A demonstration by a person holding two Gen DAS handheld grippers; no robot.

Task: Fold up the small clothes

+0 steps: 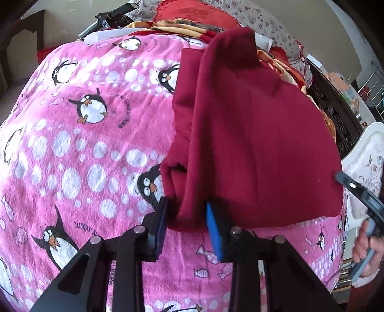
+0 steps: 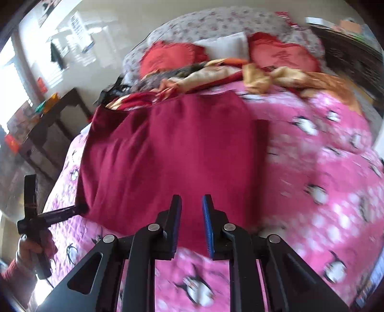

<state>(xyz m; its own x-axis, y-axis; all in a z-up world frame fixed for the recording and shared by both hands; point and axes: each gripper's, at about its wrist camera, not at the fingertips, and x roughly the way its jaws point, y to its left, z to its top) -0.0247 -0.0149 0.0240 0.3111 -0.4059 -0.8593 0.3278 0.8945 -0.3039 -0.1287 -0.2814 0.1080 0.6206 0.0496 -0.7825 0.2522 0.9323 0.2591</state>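
Observation:
A dark red fleece garment [image 1: 252,134] [image 2: 168,148] lies spread on the pink penguin blanket [image 1: 84,156] [image 2: 324,168]. My left gripper [image 1: 186,204] is at its near left corner, and a bunched fold of the red cloth fills the gap between the pads. In the right wrist view that same left gripper [image 2: 72,211] touches the garment's corner, held by a hand [image 2: 31,249]. My right gripper [image 2: 190,199] hangs over the garment's near edge with its jaws close together. Red cloth shows in the narrow slit; I cannot tell whether any is pinched.
Red cushions [image 2: 172,57], a crumpled orange-gold cloth [image 2: 264,76] and a floral pillow [image 2: 216,21] lie at the head of the bed. A dark wooden table [image 2: 55,120] stands by the bed's left side. A dark carved board [image 1: 336,115] and a white chair [image 1: 364,156] stand beside it.

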